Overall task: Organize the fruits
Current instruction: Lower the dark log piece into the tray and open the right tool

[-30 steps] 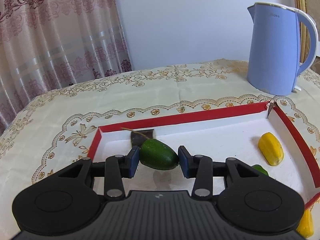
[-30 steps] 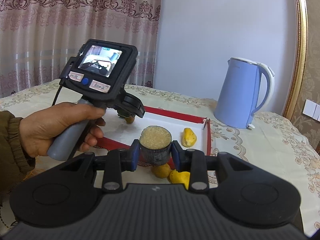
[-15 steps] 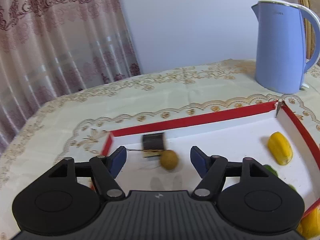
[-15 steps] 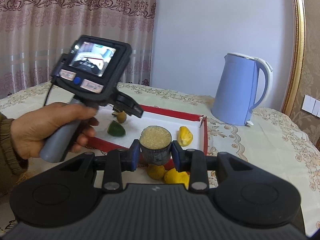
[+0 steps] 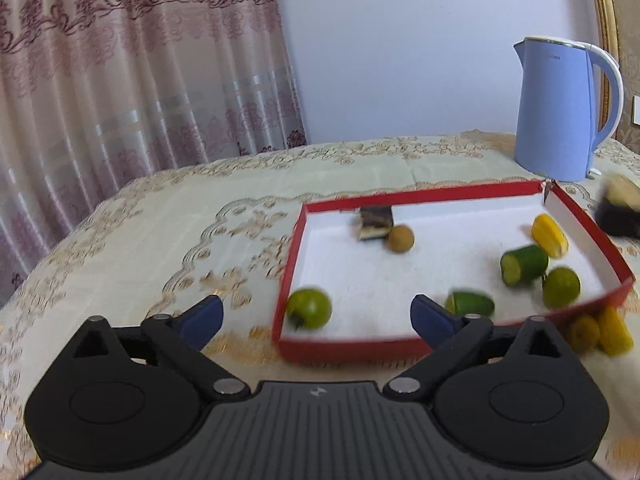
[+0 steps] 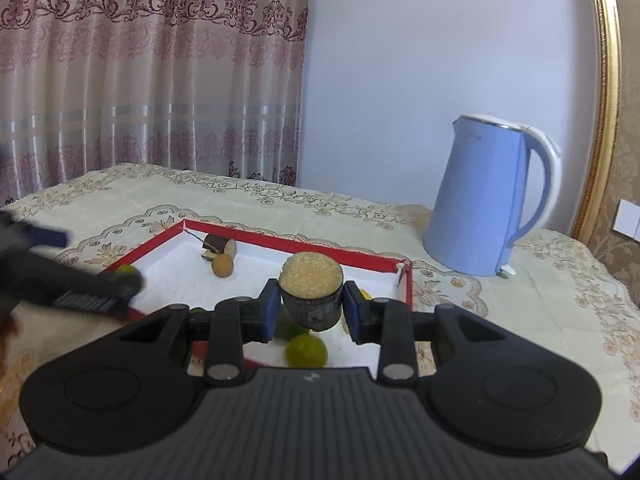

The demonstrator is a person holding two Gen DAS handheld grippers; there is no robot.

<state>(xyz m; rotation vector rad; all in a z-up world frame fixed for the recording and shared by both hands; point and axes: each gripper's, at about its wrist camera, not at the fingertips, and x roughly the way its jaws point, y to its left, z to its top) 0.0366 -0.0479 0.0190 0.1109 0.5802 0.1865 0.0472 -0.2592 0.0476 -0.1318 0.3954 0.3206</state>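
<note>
A red-rimmed white tray (image 5: 460, 194) holds a dark sugarcane piece (image 5: 375, 222), a brown round fruit (image 5: 400, 239), a yellow fruit (image 5: 549, 235), a cut cucumber (image 5: 524, 265) and green fruits (image 5: 310, 308) (image 5: 561, 287) (image 5: 469, 304). My left gripper (image 5: 316, 318) is open and empty, above the tray's near left corner. My right gripper (image 6: 311, 312) is shut on a dark sugarcane chunk with a pale cut top (image 6: 311, 290), held above the tray (image 6: 340, 254). The left gripper (image 6: 60, 276) shows blurred at the left.
A blue kettle (image 5: 558, 114) stands behind the tray's far right corner on the embroidered tablecloth (image 5: 180, 220). Yellow fruits (image 5: 600, 332) lie outside the tray's near right corner. Curtains hang at the left, a wall behind.
My left gripper let go of the green fruit, opened wide and pulled back to the left of the tray. My right gripper moved forward over the tray with the sugarcane chunk.
</note>
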